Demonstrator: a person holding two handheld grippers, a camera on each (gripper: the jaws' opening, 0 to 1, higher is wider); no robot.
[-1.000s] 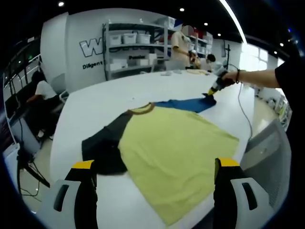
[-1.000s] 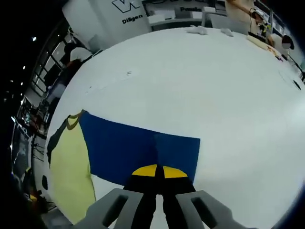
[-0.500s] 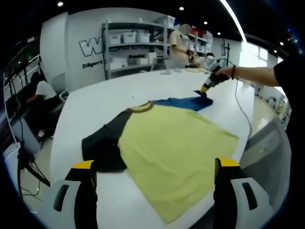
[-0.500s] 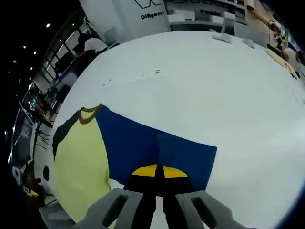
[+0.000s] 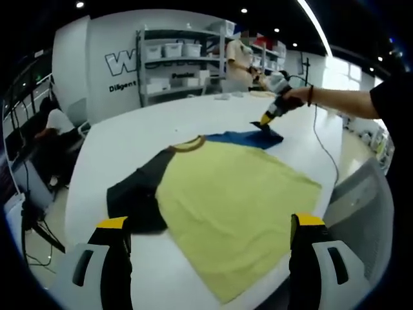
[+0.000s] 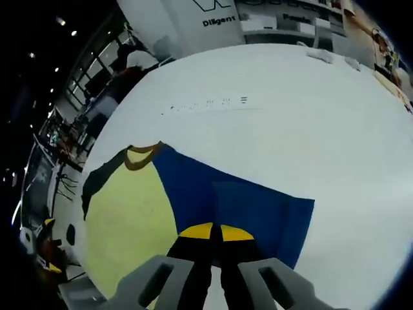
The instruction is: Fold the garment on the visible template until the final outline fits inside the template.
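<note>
"Diligent" on white wall (image 5: 90, 58)

This looks like a lab or workshop floor, a big open hall with spot lamps in a dark ceiling and a long light strip (image 5: 315, 26) running overhead. A wide white worktop (image 5: 148, 132) fills the middle, and behind it a white wall carries large lettering (image 5: 122, 63) beside metal shelving (image 5: 184, 64) stacked with white storage bins (image 5: 175, 50). Off to one side a seated person (image 5: 57, 123) works at a desk among cables and stands, another person stands by the shelving, and daylight comes through tall windows (image 5: 339, 71) at the far end.
</note>
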